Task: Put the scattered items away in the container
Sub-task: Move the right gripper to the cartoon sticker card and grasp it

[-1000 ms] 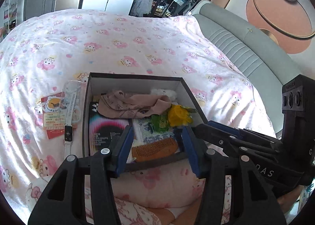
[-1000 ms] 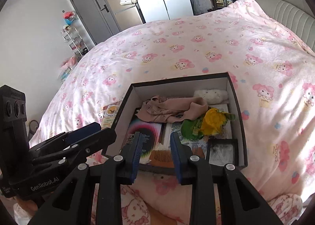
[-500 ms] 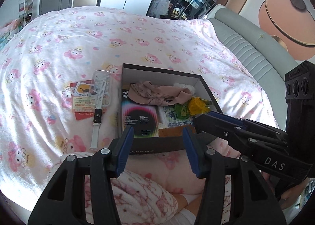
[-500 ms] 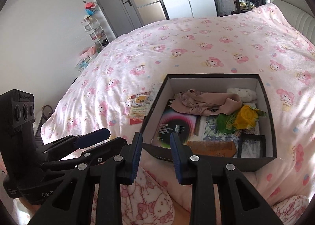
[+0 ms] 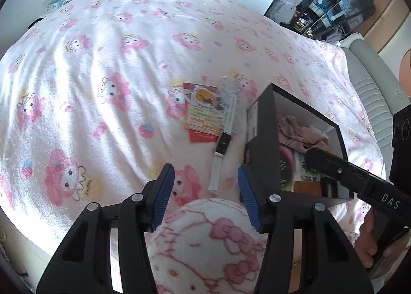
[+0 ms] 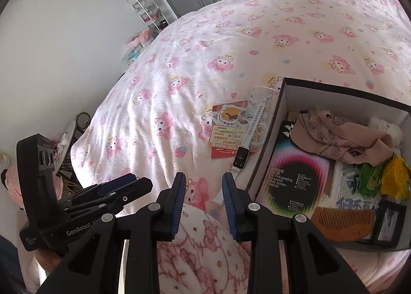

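Observation:
The black box (image 6: pixel 267 139) stands on the bed at the right and holds a beige cloth (image 6: pixel 331 134), a wooden comb (image 6: pixel 341 222), a dark printed packet (image 6: pixel 295 178) and other small things. A white smartwatch (image 5: pixel 223 139) (image 6: pixel 246 137) lies just left of the box, across a red and green card packet (image 5: pixel 203 114) (image 6: pixel 226 134). My left gripper (image 5: pixel 205 178) hovers open and empty near the watch strap's lower end. My right gripper (image 6: pixel 203 178) is open by a narrower gap, also empty, close to the box's left front corner (image 5: pixel 264 139).
A pink cartoon-print quilt (image 5: pixel 102 75) covers the whole bed. A knee in pink pyjamas (image 5: pixel 213 237) sits under both grippers. A grey headboard (image 5: pixel 375 88) runs at the far right; shelves (image 6: pixel 146 11) and wardrobe doors stand beyond the bed's left side.
Both grippers have swung left and down, away from above the box. The box now sits at the right of both views and the watch and cards are nearer the middle.

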Tool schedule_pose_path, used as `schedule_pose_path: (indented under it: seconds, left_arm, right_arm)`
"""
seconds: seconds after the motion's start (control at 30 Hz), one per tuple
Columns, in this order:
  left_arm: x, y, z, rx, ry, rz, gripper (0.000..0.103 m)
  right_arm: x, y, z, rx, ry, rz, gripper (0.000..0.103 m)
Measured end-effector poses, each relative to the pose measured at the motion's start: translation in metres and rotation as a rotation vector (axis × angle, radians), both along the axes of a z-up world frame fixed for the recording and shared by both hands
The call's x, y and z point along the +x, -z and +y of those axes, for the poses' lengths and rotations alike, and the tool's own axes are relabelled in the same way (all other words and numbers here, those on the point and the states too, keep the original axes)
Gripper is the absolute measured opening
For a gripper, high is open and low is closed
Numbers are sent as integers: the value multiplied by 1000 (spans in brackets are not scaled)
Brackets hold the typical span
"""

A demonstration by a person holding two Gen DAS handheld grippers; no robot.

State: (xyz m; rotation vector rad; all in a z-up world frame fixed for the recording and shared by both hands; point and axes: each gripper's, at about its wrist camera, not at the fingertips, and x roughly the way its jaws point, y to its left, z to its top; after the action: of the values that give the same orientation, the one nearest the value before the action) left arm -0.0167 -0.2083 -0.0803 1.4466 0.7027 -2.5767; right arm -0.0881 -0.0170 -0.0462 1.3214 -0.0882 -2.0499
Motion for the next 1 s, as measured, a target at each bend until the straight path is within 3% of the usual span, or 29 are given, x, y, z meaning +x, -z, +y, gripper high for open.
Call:
schedule_pose_path:
  seconds: [0.3, 0.47, 0.57, 0.7, 0.77, 0.8, 0.83, 1.0]
  left_arm:
    - [-61, 61, -52, 141, -6, -65, 50]
    - [-102, 95, -59, 221, 43, -90, 38]
    - [-127, 114, -51, 198, 127, -160, 38]
    - [-149, 137, -48, 204, 136, -201, 38]
    - [-158, 148, -47, 233, 142, -224, 37]
    - [-159, 150, -46, 250, 152, -216, 30]
    - [-160, 150, -46, 272, 166, -199, 12]
    - [-145, 143, -53, 333, 146, -157, 6]
  right_arm:
    - [-58, 39, -60, 61, -6, -76, 26]
    - [-90, 72, -81, 109, 36, -154, 26]
    - [-99, 85, -83, 104, 55, -183, 26]
    - [-105, 97, -87, 130, 52, -194, 26]
    - [-108, 99, -84, 94, 60, -233, 26]
    - [-108, 99, -82, 83, 65, -241, 26]
    - [-107, 98, -81, 85, 65, -232, 26]
    - [-102, 95, -84, 102, 54, -212, 26]
